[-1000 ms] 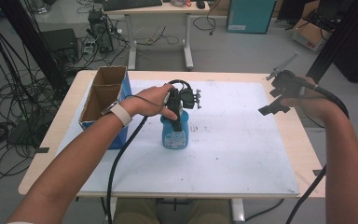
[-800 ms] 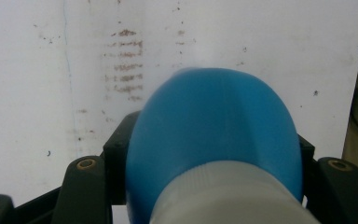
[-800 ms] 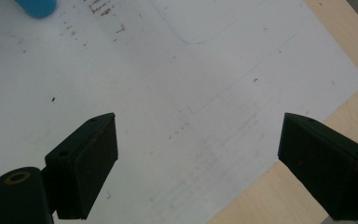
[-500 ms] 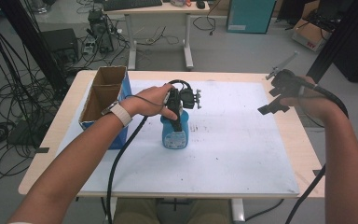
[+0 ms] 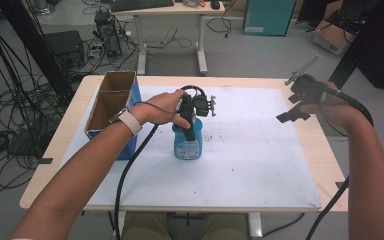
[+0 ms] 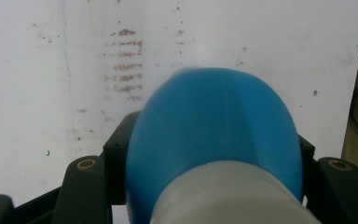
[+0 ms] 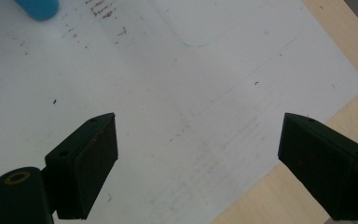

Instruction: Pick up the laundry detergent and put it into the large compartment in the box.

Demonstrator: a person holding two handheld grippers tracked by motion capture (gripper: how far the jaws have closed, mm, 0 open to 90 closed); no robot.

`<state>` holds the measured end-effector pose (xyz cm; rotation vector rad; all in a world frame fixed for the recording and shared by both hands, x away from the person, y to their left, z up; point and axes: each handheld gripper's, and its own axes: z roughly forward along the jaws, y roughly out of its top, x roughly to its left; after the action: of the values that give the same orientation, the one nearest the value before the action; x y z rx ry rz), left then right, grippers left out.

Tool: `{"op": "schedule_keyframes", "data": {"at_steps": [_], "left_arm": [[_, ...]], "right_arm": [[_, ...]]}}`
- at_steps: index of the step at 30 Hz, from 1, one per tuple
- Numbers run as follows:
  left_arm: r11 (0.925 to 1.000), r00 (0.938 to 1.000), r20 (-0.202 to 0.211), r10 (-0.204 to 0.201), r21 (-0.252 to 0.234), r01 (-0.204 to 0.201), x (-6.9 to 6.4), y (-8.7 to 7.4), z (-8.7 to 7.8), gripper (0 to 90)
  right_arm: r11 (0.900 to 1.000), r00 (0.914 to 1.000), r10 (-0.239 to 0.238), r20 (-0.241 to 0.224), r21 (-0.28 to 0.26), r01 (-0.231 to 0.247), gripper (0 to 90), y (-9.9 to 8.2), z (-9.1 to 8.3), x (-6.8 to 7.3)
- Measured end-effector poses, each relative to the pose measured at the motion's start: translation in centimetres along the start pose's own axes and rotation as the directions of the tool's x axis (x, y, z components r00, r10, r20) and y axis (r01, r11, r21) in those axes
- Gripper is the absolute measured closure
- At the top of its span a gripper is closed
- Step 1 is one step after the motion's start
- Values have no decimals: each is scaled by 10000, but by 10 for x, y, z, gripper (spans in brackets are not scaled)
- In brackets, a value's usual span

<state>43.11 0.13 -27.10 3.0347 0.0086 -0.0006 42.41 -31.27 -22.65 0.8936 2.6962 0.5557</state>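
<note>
The blue plastic bottle with a white cap (image 5: 187, 142) stands upright on the white sheet (image 5: 240, 165) that covers the wooden table (image 5: 325, 155), just beside the open blue-sided cardboard box (image 5: 111, 102). The left gripper (image 5: 190, 122) comes down on the bottle from above, jaws clamped on its upper part near the cap. The right gripper (image 5: 295, 102) hangs well apart from the bottle, over the sheet's far corner, jaws spread wide around nothing.

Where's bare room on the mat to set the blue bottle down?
Free: the white mat right of the blue bottle, out to the right gripper, plus the front strip. Crowded: the left edge, where the cardboard box stands beside the left gripper.
</note>
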Motion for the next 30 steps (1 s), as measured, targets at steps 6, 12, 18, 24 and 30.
{"op": "schedule_keyframes", "data": {"at_steps": [6,12,18,24,30], "left_arm": [[10000,10000,17,-1,-31,1,0,0,0,395],[10000,10000,33,2,-35,-2,1,0,0,395],[10000,10000,43,-26,-52,27,0,0,0,395],[10000,10000,44,-26,-55,26,1,0,0,394],[10000,10000,43,-31,-52,31,1,0,0,394]], "right_arm": [[10000,10000,-4,26,-20,4,118,0,-1,0],[10000,10000,-5,20,15,5,118,1,-1,0],[10000,10000,6,-1,11,-6,118,1,0,0],[10000,10000,28,-2,-1,-28,118,0,0,-1],[10000,10000,27,10,-6,-27,118,0,0,-1]]}}
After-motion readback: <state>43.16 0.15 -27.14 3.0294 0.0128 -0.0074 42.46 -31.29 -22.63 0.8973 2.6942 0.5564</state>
